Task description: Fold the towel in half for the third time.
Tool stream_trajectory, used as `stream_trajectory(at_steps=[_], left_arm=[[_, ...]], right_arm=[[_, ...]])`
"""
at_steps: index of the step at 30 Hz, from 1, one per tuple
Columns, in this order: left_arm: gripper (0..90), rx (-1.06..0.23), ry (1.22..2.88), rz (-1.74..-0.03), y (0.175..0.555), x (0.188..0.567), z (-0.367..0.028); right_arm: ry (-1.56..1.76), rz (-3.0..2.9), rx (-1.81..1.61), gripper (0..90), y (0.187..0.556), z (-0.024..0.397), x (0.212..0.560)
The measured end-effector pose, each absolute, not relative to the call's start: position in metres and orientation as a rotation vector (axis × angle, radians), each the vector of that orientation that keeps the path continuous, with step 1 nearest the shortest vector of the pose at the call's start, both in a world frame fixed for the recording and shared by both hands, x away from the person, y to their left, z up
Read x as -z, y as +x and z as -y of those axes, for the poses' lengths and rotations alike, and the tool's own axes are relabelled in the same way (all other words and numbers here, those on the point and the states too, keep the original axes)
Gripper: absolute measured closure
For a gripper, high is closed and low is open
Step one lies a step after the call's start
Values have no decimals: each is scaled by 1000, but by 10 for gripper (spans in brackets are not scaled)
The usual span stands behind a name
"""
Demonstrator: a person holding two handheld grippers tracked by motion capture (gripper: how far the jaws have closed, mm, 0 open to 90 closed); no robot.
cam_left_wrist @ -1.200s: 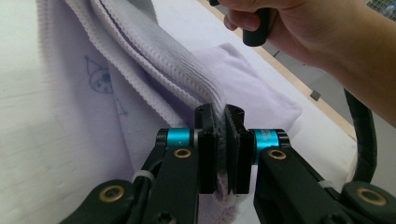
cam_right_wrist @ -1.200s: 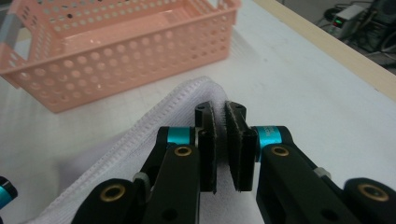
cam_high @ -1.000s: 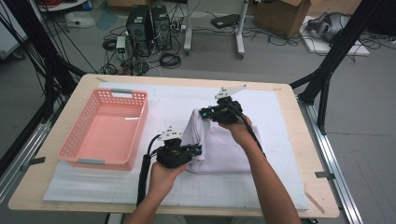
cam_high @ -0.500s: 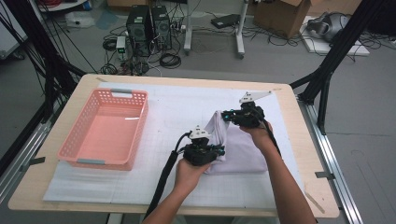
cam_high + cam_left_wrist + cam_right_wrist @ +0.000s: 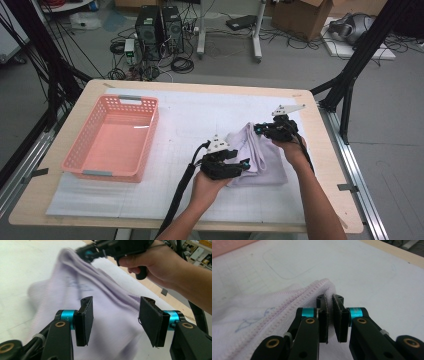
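A pale lilac cloth (image 5: 267,162) lies crumpled on the white mat (image 5: 190,112), right of centre. My right gripper (image 5: 258,130) is at its far edge, shut on the stitched hem (image 5: 287,302); the fabric is pinched between its pads (image 5: 325,312). My left gripper (image 5: 244,164) rests at the cloth's near left side. Its jaws have just been opening and stand wide apart (image 5: 115,320). The cloth (image 5: 112,300) lies between and beyond them, and neither pad presses on it. The right hand and its gripper (image 5: 87,252) lift a ridge of fabric in the left gripper view.
A pink plastic basket (image 5: 97,173) with nothing in it stands on the left of the mat. The wooden table's right edge (image 5: 327,165) runs close to the right forearm. Computers, cables and boxes are on the floor beyond the table.
Both hands have carried the cloth to the right across the mat. The left gripper's jaws, shut on the cloth before, have opened and let it go. The right gripper still holds the hem.
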State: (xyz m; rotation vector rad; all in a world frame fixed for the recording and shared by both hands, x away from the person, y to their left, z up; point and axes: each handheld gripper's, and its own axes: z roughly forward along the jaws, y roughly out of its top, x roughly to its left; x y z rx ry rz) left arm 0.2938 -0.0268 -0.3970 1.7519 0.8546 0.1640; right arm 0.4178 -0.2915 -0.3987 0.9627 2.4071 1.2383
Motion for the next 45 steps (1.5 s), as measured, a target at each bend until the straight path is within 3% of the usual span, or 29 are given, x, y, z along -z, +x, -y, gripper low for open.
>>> stream_trajectory(at_steps=[8, 10, 12, 21, 30, 31, 34, 36, 40, 45], left_arm=[[434, -206, 1733, -866, 293, 405, -8], [426, -217, 1731, -877, 294, 408, -16], [424, -233, 1732, -878, 293, 411, -24], [410, -261, 1711, -893, 290, 424, -57], [407, -274, 1692, -900, 285, 430, -75], [406, -272, 1691, -897, 284, 430, -76], [406, -281, 1693, -895, 283, 431, -78], [406, -281, 1681, -898, 282, 430, -80], [406, -291, 1667, -908, 282, 429, -84], [406, -294, 1649, -932, 282, 431, -90]], right_arm=[[1026, -2374, -1180, 825, 409, 317, 410], [1050, -2348, -1190, 769, 404, 321, 409], [1108, -2302, -1188, 623, 400, 325, 405], [1131, -2227, -1126, 509, 347, 339, 385], [1144, -2278, -1119, 541, 296, 327, 412], [1165, -2281, -1121, 575, 295, 326, 415], [1169, -2308, -1115, 803, 295, 325, 426], [1158, -2323, -1082, 866, 294, 325, 429], [1205, -2295, -1023, 864, 293, 335, 429], [1253, -2224, -1078, 714, 286, 347, 422]])
